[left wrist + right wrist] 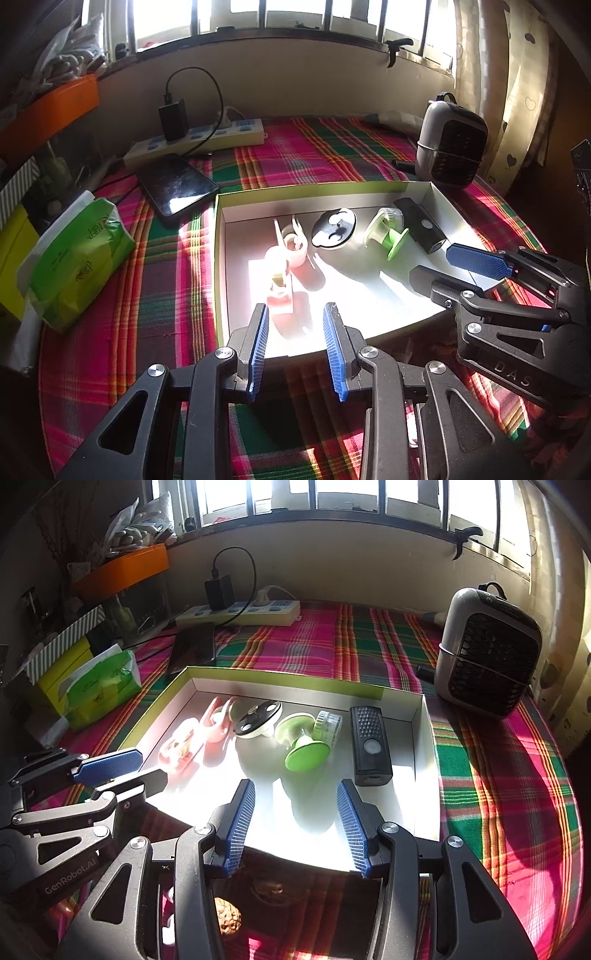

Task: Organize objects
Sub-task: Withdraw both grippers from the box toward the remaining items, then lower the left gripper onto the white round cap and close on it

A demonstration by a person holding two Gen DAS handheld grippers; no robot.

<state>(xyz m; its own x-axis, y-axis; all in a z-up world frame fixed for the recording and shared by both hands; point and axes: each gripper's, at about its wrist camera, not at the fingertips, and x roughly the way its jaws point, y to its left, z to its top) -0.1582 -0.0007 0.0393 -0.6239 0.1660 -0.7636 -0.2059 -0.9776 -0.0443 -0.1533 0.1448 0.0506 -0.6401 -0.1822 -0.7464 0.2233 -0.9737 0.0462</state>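
A shallow white cardboard box point(221, 258) point(424, 746) lies on the plaid cloth. Inside are pink plastic pieces point(291, 251) point(214, 723), a black round disc point(334, 229) point(258, 718), a green spool with a clear tape roll point(391, 232) point(306, 746) and a black remote point(421, 229) point(369, 746). My left gripper point(295, 314) is open and empty at the box's near edge, by the pink pieces. My right gripper point(295, 797) point(443, 266) is open and empty over the box's near right part. A walnut point(227, 917) lies on the cloth below my right gripper.
A green tissue pack point(81, 254) point(103, 686) and yellow boxes stand at the left. A dark phone point(177, 188), a power strip point(207, 140) with a charger, and a small fan heater point(450, 144) point(487, 653) lie behind the box.
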